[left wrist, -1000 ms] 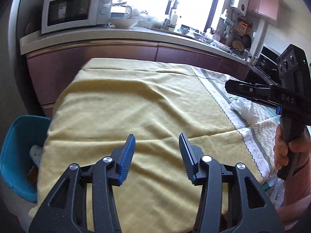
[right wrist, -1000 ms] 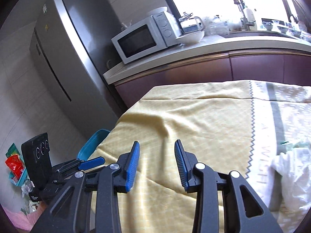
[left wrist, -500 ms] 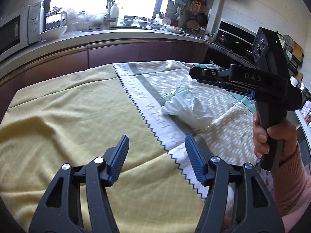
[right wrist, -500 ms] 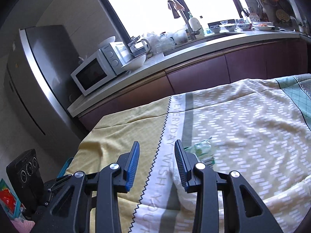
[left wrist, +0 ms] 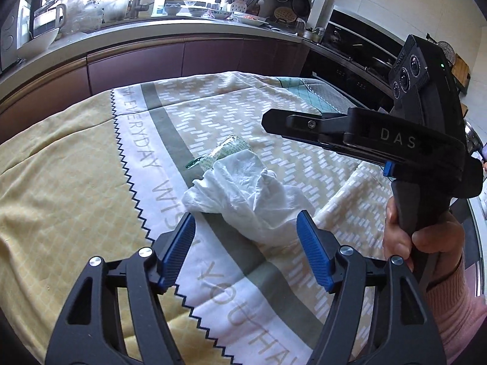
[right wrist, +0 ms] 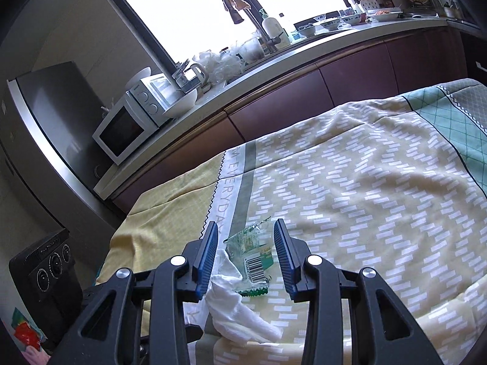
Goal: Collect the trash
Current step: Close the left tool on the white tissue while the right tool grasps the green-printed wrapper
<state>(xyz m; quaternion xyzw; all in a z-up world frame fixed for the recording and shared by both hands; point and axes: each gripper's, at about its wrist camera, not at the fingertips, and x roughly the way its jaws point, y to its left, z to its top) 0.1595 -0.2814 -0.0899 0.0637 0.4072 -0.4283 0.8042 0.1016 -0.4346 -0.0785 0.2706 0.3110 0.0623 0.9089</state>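
Observation:
A crumpled white tissue (left wrist: 243,191) lies on the patterned cloth, with a clear green plastic wrapper (left wrist: 225,150) just beyond it. My left gripper (left wrist: 246,237) is open, its blue pads either side of the tissue's near end. In the right wrist view my right gripper (right wrist: 246,249) is open above the wrapper (right wrist: 254,258), which shows a barcode; the tissue (right wrist: 237,307) lies under its left finger. The right gripper (left wrist: 350,133) also shows in the left wrist view, held over the table's right side.
The table is covered by a yellow, white and green cloth (left wrist: 76,182) with folds. Behind it runs a counter (right wrist: 304,54) with a microwave (right wrist: 134,124), bowls and bottles. A steel fridge (right wrist: 45,115) stands at the left.
Both grippers have swung right across the table, from the bare yellow part to the tissue and wrapper, and come closer to them. Both stay open.

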